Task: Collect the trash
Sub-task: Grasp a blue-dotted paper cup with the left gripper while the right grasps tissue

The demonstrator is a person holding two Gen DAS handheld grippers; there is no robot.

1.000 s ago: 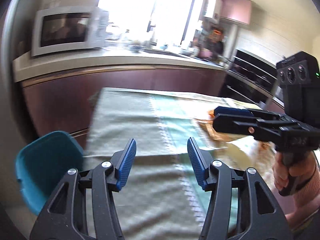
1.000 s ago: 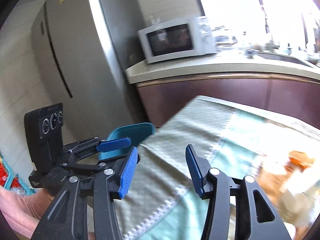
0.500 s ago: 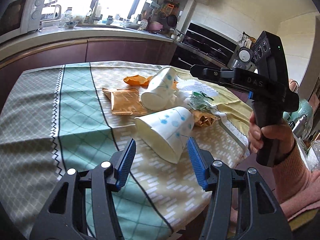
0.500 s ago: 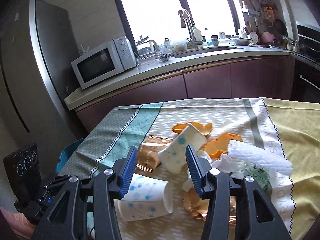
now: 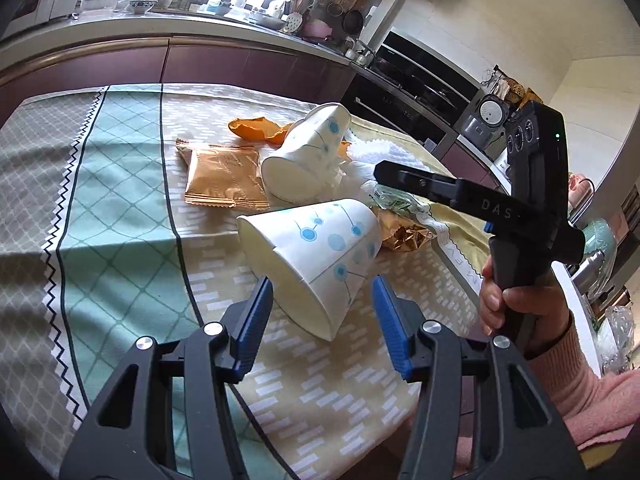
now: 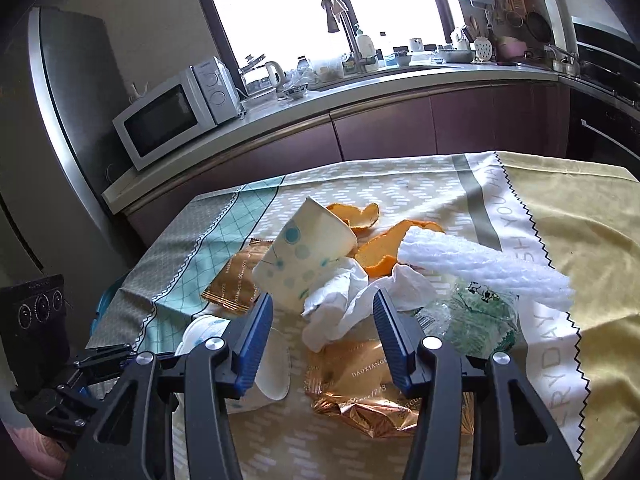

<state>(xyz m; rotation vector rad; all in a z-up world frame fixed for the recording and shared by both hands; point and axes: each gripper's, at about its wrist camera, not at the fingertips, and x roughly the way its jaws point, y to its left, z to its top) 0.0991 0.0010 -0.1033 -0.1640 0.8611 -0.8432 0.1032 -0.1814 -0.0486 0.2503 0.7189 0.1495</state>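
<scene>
In the left wrist view, the left gripper (image 5: 322, 322) at lower centre has its jaws wide apart, empty, framing a tipped paper cup (image 5: 312, 256) on the bench (image 5: 120, 216). In the right wrist view, the right gripper (image 6: 322, 330), jaws equally spread and empty, hangs over crumpled tissue (image 6: 340, 304) mid-frame.

Home kitchen. Microwave (image 6: 176, 112) on long counter (image 6: 360, 92), fridge (image 6: 60, 120) at its end. Sink tap (image 6: 340, 20) under bright window (image 6: 304, 8), kettle (image 6: 276, 74) and dish soap (image 6: 365, 46) beside it. Built-in oven (image 5: 416, 88) along side wall, pans hanging above. Rice cooker (image 5: 486, 126) on far counter. Dining table under patterned cloth (image 6: 560, 240).
</scene>
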